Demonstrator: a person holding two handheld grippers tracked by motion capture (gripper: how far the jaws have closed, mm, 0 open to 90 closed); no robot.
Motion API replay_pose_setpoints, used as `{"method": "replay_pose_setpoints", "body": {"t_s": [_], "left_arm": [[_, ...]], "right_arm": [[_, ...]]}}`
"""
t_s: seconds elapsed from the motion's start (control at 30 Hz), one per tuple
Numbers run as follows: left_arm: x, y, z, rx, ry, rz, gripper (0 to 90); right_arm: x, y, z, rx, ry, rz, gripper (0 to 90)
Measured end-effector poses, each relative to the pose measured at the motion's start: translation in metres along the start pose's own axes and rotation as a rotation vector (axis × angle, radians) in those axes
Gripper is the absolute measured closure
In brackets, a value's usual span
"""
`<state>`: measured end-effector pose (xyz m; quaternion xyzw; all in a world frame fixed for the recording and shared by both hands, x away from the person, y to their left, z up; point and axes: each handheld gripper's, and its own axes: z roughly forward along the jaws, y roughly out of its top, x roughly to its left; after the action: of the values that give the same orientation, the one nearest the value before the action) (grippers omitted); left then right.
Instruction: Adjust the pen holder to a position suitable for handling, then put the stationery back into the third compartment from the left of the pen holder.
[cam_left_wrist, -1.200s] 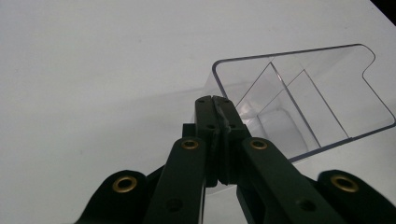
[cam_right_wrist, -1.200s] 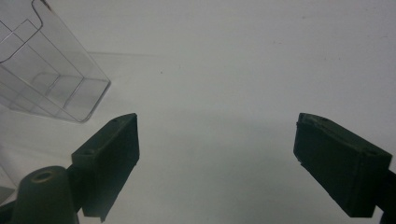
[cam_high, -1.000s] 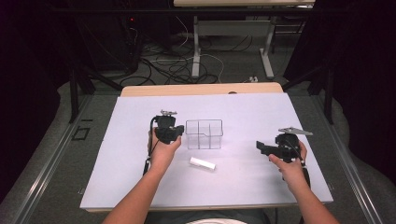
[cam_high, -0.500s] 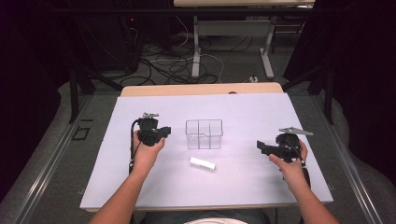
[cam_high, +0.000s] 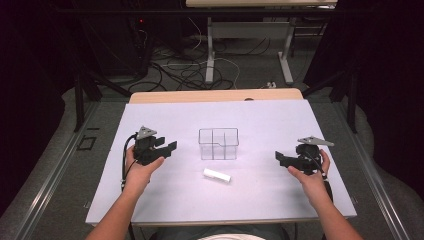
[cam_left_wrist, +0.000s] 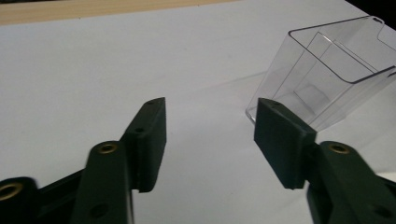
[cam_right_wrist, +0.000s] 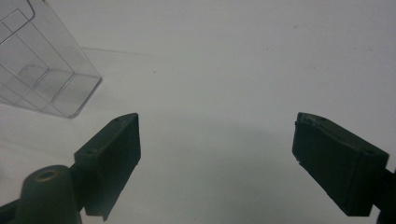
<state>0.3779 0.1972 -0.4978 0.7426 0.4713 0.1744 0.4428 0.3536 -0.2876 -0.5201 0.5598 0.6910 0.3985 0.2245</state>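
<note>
Left gripper (cam_high: 167, 148) just opening, empty, near clear box (cam_high: 218, 144); right gripper (cam_high: 280, 158) apparently open.

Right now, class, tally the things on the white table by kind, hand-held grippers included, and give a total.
Clear divided container: 1
White cylinder: 1
Hand-held grippers: 2, left hand-held gripper and right hand-held gripper
Total: 4

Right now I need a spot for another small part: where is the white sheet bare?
Bare: the far strip behind the clear box, and the stretch between box and right gripper. Tightest: the near middle, where the white tube lies before the box, left gripper alongside.
</note>
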Motion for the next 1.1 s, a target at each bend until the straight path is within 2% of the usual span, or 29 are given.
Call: {"method": "replay_pose_setpoints", "body": {"t_s": [0.03,0.1,0.13,0.23,0.3,0.33,0.43,0.47,0.57,0.63,0.67,0.83,0.93,1.1], "left_arm": [[0.0,0.0,0.0,0.0,0.0,0.0,37.4],[0.002,-0.003,-0.006,-0.03,-0.007,0.008,36.1],[0.003,-0.004,-0.009,-0.04,0.006,0.019,34.1],[0.005,-0.007,-0.016,-0.045,0.018,-0.027,29.3],[0.008,-0.01,-0.021,-0.051,0.015,-0.039,27.5],[0.01,-0.012,-0.022,-0.057,0.015,-0.037,23.6],[0.013,-0.016,-0.023,-0.058,0.032,-0.026,20.5],[0.014,-0.017,-0.024,-0.051,0.026,-0.041,16.6],[0.016,-0.018,-0.025,-0.039,0.024,-0.062,14.6],[0.016,-0.018,-0.024,-0.038,0.021,-0.079,3.6],[0.016,-0.017,-0.025,-0.039,0.017,-0.072,0.1],[0.014,-0.019,-0.025,-0.06,0.016,-0.074,0.2],[0.012,-0.021,-0.024,-0.077,0.021,-0.035,0.2],[0.009,-0.024,-0.021,-0.078,0.009,-0.021,0.7]], "right_arm": [[0.0,0.0,0.0,0.0,0.0,0.0,15.0],[0.0,0.0,0.0,-0.001,0.001,-0.004,14.9],[0.0,0.0,0.0,-0.001,0.004,-0.01,14.9],[0.001,0.001,-0.001,-0.009,0.012,-0.027,14.9],[0.002,0.001,-0.001,-0.014,0.007,-0.041,15.0],[0.002,0.001,-0.001,-0.008,0.005,-0.046,14.9],[0.003,0.0,-0.001,-0.007,0.004,-0.051,14.9],[0.003,0.001,-0.001,-0.007,0.005,-0.054,14.9],[0.002,0.0,0.0,-0.006,0.01,-0.074,15.0],[0.003,0.0,0.001,0.002,0.013,-0.082,15.0],[0.003,-0.001,0.002,0.012,0.013,-0.09,15.0],[0.005,-0.001,0.003,0.014,0.018,-0.134,17.4],[0.006,0.0,0.003,0.009,0.026,-0.15,20.1],[0.009,0.001,0.001,-0.01,0.015,-0.168,24.9]]}}
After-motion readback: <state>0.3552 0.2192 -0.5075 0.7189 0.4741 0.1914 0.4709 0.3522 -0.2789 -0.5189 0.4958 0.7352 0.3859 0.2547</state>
